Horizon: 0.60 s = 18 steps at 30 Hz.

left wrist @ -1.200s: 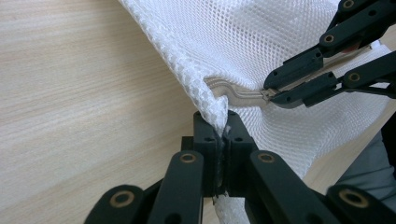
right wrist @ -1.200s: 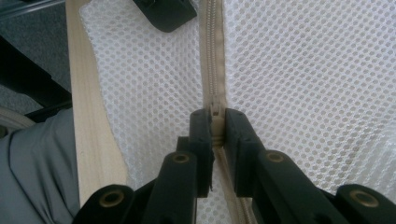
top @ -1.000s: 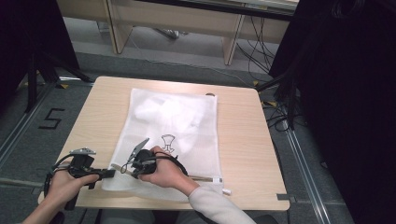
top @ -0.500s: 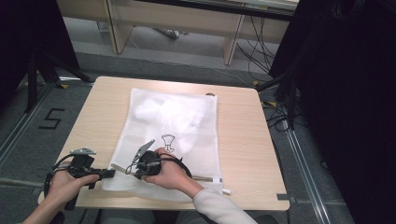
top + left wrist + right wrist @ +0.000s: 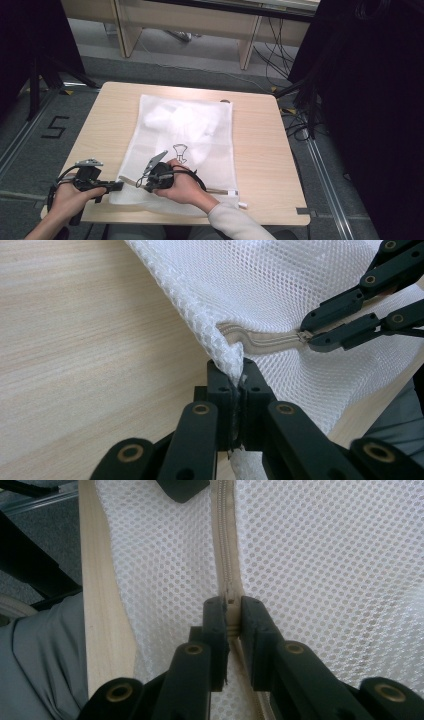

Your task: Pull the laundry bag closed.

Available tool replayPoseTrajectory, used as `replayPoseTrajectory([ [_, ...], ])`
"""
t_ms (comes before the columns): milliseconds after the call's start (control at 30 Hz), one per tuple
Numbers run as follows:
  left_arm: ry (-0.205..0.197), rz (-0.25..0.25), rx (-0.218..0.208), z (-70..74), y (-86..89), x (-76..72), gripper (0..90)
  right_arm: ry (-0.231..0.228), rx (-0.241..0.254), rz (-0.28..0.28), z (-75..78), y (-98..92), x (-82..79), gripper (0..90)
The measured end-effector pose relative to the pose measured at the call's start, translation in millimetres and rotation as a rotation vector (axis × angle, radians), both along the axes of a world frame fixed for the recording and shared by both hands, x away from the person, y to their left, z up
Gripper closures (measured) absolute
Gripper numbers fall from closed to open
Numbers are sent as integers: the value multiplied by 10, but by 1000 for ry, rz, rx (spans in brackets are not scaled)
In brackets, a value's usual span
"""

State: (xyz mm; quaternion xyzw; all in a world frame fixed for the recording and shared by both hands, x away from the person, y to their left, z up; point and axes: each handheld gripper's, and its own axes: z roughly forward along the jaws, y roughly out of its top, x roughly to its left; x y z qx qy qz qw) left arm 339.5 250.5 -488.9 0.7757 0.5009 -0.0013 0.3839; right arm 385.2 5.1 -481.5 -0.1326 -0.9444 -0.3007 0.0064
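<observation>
White mesh bag (image 5: 187, 145), near table (image 5: 260, 150) front edge: contents blurred. Left gripper (image 5: 235, 375) clamped on bag corner; right gripper (image 5: 231, 612) pinching zipper (image 5: 225, 540), slider hidden.

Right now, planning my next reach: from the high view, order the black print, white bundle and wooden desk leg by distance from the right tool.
1. Black print, in the mesh bag just beyond the right tool gripping the zipper.
2. White bundle, at the bag's far end.
3. Wooden desk leg, on the floor beyond.
</observation>
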Motion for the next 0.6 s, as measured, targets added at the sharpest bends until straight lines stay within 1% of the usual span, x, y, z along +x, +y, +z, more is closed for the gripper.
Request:
replayPoseTrajectory([
  [33, -2, 11, 3, 1, -4, -5, 861, 2, -1, -5, 2, -3, -4, 825],
  [67, -2, 9, 5, 1, 1, -5, 861, -2, -2, 3, -2, -3, 1, 825],
  [100, -2, 11, 5, -1, 1, -5, 861, 1, 0, 0, -2, -9, -2, 825],
  [133, -3, 30, -9, -7, -16, -9, 861, 8, 3, -2, -10, -14, -3, 825],
  [167, 0, 9, 9, -1, 2, -4, 861, 4, -1, -1, -9, -21, 1, 825],
  [200, 0, 13, 3, -4, -3, -4, 861, 4, -5, -5, -9, -29, -1, 825],
  [233, 1, 13, 6, -3, -4, -5, 861, 14, 3, -10, -14, -38, -2, 825],
  [267, -2, 14, 8, -4, -6, -6, 862, 3, 1, 5, -14, -42, 10, 825],
  [300, 2, 26, -9, -9, -13, -7, 861, 4, -4, -3, -11, -47, 5, 825],
  [333, 0, 39, -21, -13, -24, -9, 861, 7, 2, -5, -10, -57, 7, 825],
  [367, -1, 39, -14, -12, -22, -9, 862, 8, 0, -7, -4, -64, 7, 825],
  [433, 2, 40, -20, -14, -24, -9, 861, 7, 0, -5, -1, -80, 10, 825],
  [467, 3, 40, -17, -13, -24, -9, 861, 17, 1, -16, -2, -83, 0, 825],
  [500, 5, 39, -23, -15, -22, -8, 862, 4, -6, -7, 2, -90, 7, 825],
  [567, 7, 41, -30, -16, -21, -8, 861, 9, -1, -11, 3, -102, 5, 825],
  [600, 3, 42, -24, -15, -23, -8, 861, 7, 5, 0, 3, -103, 11, 825],
])
